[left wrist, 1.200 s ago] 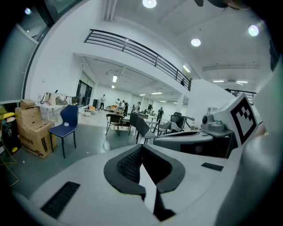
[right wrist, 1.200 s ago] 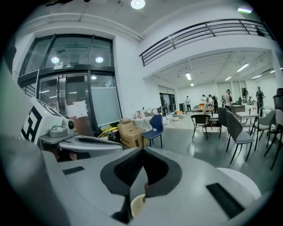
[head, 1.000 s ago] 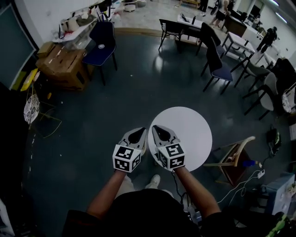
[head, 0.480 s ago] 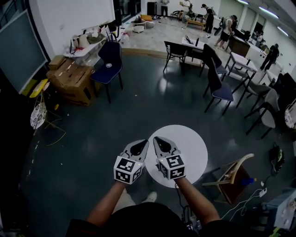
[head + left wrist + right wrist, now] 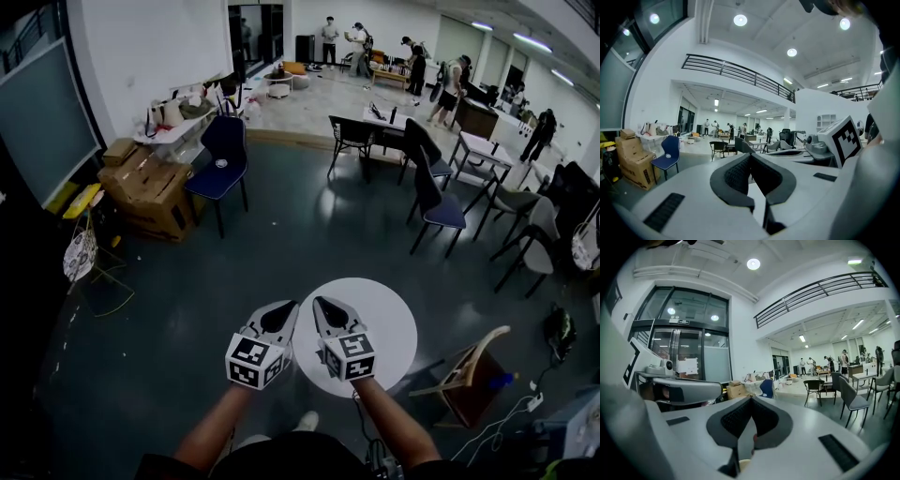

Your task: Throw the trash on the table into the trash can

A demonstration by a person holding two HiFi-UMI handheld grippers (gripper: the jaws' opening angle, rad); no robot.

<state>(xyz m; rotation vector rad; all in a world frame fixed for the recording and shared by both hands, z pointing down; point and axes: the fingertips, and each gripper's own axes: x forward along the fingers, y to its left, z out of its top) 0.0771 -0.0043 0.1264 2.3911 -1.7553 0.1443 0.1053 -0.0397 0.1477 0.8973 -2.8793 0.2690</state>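
The white left gripper (image 5: 287, 307) and white right gripper (image 5: 322, 304) were held side by side at lower centre, jaws clenched together, at the round white table's (image 5: 386, 314) left edge.

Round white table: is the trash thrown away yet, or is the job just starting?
The table shows no trash on its visible top, so clearing looks done. Nothing is in hand: left gripper and right gripper are both shut, empty. Nothing more to throw away is in view.
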